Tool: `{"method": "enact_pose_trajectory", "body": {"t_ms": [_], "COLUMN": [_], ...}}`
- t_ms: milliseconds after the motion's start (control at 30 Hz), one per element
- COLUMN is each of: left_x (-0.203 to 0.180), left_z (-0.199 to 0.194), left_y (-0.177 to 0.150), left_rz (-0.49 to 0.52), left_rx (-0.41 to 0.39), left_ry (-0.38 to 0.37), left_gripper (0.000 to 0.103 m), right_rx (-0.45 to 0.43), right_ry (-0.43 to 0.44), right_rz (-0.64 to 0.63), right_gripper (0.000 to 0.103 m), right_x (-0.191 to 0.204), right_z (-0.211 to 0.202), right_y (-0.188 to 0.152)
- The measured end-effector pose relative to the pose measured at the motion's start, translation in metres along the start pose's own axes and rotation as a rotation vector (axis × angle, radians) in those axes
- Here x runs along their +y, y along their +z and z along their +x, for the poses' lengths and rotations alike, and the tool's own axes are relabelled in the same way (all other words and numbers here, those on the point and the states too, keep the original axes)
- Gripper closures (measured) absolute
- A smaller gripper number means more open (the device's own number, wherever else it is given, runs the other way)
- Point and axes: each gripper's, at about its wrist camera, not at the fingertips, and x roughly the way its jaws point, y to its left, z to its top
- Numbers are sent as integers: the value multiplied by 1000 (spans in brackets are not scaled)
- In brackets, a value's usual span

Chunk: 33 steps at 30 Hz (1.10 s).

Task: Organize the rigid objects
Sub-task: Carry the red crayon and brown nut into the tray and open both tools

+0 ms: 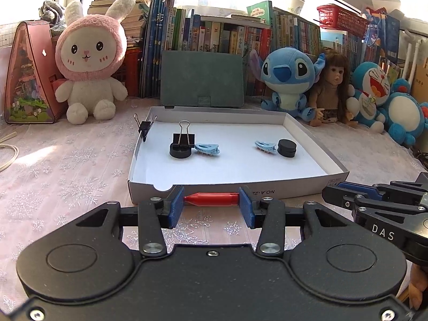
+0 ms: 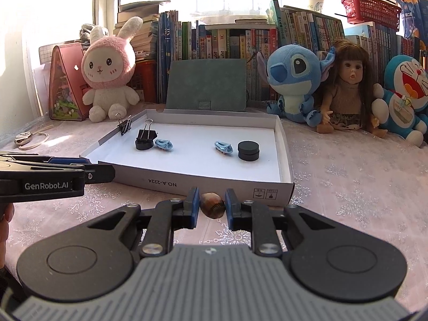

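A bright window stood behind a long row of books, with a pink rabbit plush (image 1: 89, 58), a blue plush (image 1: 287, 77), a doll (image 2: 347, 88) and a green case (image 1: 202, 79) lined up at the back of a desk (image 1: 67, 165) covered in a pale snowflake cloth. In the middle lay a shallow white box (image 1: 315, 160), already holding a binder clip (image 1: 183, 137) standing on a black disc (image 1: 180, 152), two light-blue hair clips (image 1: 207, 149) (image 1: 265, 147), and a stack of black discs (image 1: 287, 148); another binder clip (image 1: 145, 127) was pinched onto the box's left wall.

Both hands were loaded. The left gripper (image 1: 211, 200) was clamped end to end on a red, pen-cap-shaped piece (image 1: 211, 199), held crosswise just in front of the box's near wall. The right gripper (image 2: 212, 204) had its pads closed on a small brown, nut-like thing (image 2: 213, 205), also just short of that wall. I could not tell whether either piece was clear of the cloth.

To my eye this was the carry step: two more pieces picked up and waiting to join the rest. The next move would call for lifting each piece over the near wall, finding a bare patch of the white floor apart from the clips and discs, lowering, then parting the pads. The brown piece looked rounded and might roll once freed.
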Motion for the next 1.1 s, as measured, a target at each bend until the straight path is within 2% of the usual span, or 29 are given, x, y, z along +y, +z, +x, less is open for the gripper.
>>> {"method": "enact_pose_trajectory", "body": {"t_ms": [267, 500, 767, 1100], "left_x": [15, 26, 27, 26], "left_z": [21, 61, 102, 128], "left_y": [40, 64, 61, 53], "left_rz": [-42, -74, -77, -58], "left_rx": [15, 84, 133, 153], "left_ry": [-16, -11, 37, 85], "left_gripper": [61, 61, 61, 61], "right_rx": [19, 68, 151, 169], "right_ry": [-2, -16, -20, -36], "right_rz": [61, 139, 211, 237], "right_gripper": [78, 78, 78, 78], "right_x": [-23, -48, -61, -64], "right_z": [21, 53, 95, 118], "right_y": [33, 59, 59, 53]}}
